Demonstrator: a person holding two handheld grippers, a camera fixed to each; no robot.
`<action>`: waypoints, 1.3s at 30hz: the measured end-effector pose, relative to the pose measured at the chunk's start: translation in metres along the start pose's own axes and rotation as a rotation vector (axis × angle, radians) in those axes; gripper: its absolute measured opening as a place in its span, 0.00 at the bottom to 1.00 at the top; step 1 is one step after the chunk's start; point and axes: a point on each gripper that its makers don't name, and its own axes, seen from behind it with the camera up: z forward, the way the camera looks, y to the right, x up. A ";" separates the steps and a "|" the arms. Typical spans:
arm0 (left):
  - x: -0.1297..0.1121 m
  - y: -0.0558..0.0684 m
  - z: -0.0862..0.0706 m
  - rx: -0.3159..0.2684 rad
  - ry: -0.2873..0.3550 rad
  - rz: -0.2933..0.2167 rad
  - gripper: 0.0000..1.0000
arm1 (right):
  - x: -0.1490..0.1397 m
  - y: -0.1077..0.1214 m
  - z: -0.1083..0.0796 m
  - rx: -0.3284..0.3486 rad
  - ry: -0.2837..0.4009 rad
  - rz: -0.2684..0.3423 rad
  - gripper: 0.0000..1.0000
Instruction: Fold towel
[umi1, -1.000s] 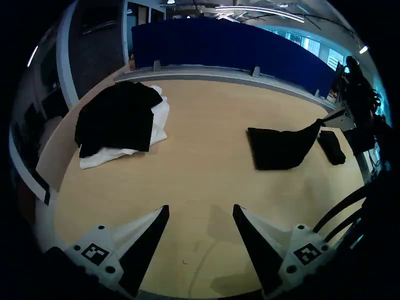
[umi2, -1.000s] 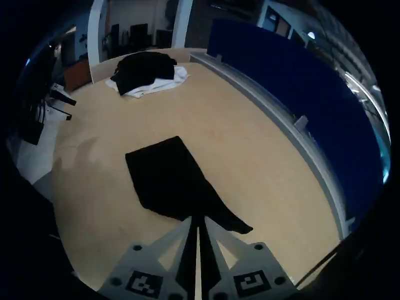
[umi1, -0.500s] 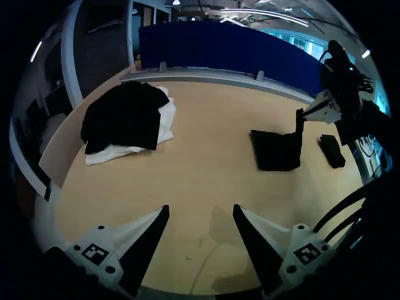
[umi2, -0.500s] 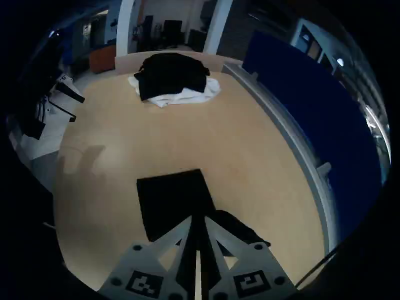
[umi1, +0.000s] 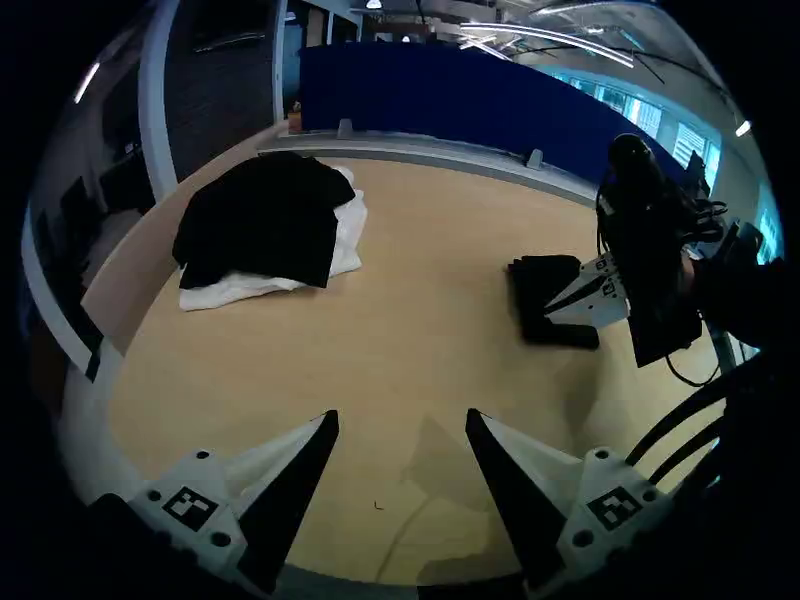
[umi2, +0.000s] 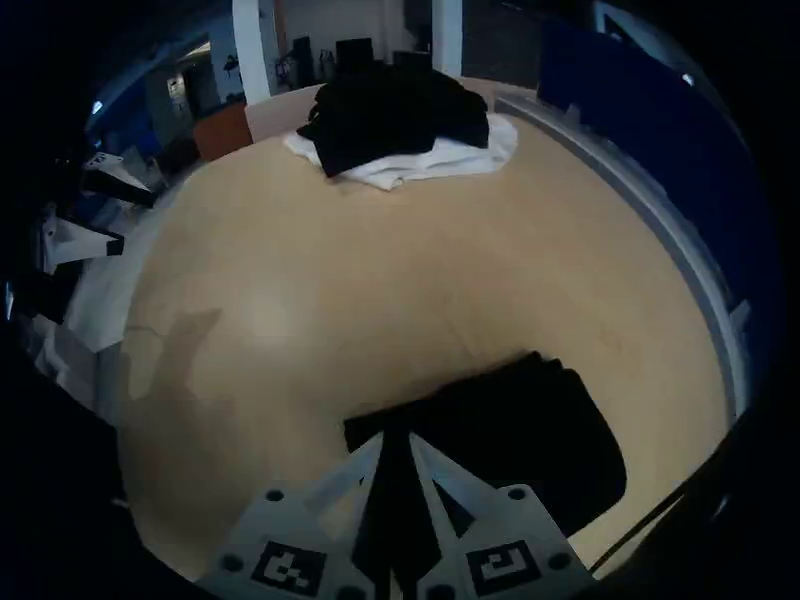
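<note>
Wood-topped table (umi1: 420, 300) carries 1 heap (umi1: 265, 225) of 2 cloths, black over white, and 1 black towel (umi2: 520, 440) lying doubled well apart from it. Of 2 grippers, the right gripper (umi2: 397, 470) is clenched, apparently on the towel's edge, finishing a fold; next it should release squarely. The left gripper (umi1: 400, 440) hangs released over bare wood.

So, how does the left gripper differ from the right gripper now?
The left gripper has its fingers wide apart, holding nothing; the right gripper has its fingers pressed together on the black towel. The left gripper hangs over bare table; the right gripper sits low at the towel's edge. Both have white bodies with dark fingers.
</note>
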 end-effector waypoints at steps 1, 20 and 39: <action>-0.001 -0.001 0.000 0.000 -0.001 0.000 0.94 | 0.000 0.001 0.000 -0.001 0.000 0.001 0.02; -0.007 -0.004 0.000 0.004 -0.016 -0.004 0.94 | -0.005 0.005 -0.018 0.003 0.024 0.013 0.71; -0.007 -0.003 0.003 0.005 -0.020 0.009 0.95 | -0.067 0.023 -0.075 -0.130 0.014 0.117 0.86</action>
